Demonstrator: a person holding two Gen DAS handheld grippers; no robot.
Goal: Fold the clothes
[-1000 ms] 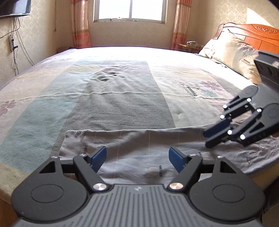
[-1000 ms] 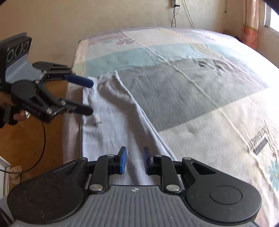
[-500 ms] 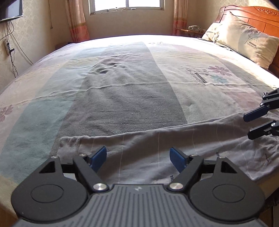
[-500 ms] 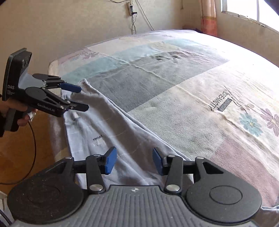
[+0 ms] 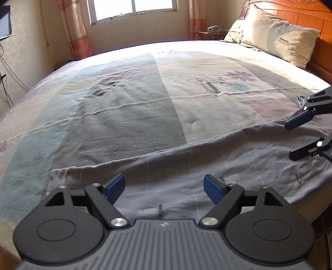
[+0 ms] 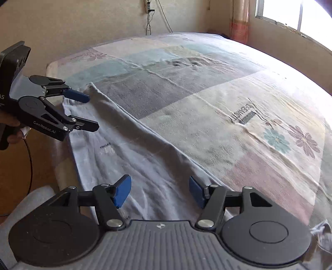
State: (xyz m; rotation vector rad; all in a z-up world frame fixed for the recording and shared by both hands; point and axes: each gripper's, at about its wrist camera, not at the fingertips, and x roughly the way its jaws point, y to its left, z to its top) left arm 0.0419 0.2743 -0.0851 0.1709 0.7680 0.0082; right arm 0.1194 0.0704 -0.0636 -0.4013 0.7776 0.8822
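A long pale grey garment (image 5: 186, 164) lies folded in a strip along the near edge of the bed; it has small dark lettering on it (image 6: 132, 145). My left gripper (image 5: 164, 187) hovers open over its left end, nothing between the blue pads. It also shows in the right wrist view as the left gripper (image 6: 91, 112), jaws apart over the garment's far corner. My right gripper (image 6: 159, 191) is open above the garment's other end. In the left wrist view the right gripper (image 5: 290, 140) enters from the right edge, open over the cloth.
The bed (image 5: 128, 108) has a patchwork cover in grey, teal and cream with flower prints. Pillows (image 5: 278, 39) lean on an orange wooden headboard (image 5: 305, 14). A window with curtains (image 5: 132, 8) is behind. A hand (image 6: 12, 124) holds the left gripper; a cable (image 6: 30, 160) hangs over the wooden floor.
My right gripper opened wider and moved right along the garment, away from the left one. Both views tilted up over the bed. The garment now lies stretched out longer.
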